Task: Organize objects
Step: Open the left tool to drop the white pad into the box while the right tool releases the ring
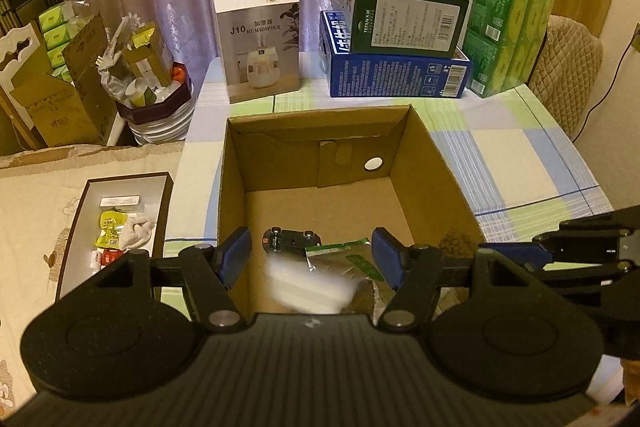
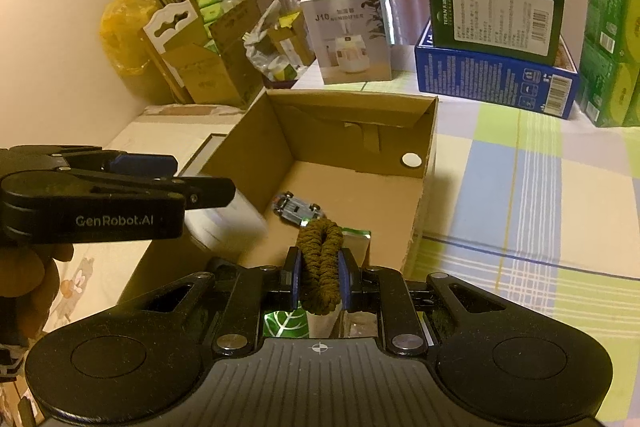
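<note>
One open cardboard box (image 1: 420,163) sits on the checked counter (image 1: 520,155), holding three loose things: one toy car (image 1: 292,239) upside down on the floor of the box, one silver-green foil pouch (image 1: 344,259) just beside it, and one blurred white object (image 1: 308,287) between the left gripper (image 1: 312,263) fingers, contact not clear. Left fingers (image 1: 234,257) are spread wide and grip nothing, hovering over the near box edge. Right gripper (image 2: 319,281) is closed tight on one olive-brown braided cord loop (image 2: 320,259), pinched between both blue pads, held over the near right corner of the box above the pouch. Behind the box stand one white humidifier carton (image 1: 260,43), one blue carton (image 1: 396,71) with one green carton (image 1: 400,15) stacked on it, and one green tissue pack (image 1: 508,35). One shallow tray (image 1: 76,223) of small packets lies on the bed to the left. Box middle and far half are bare; the counter right of the box is open.
</note>
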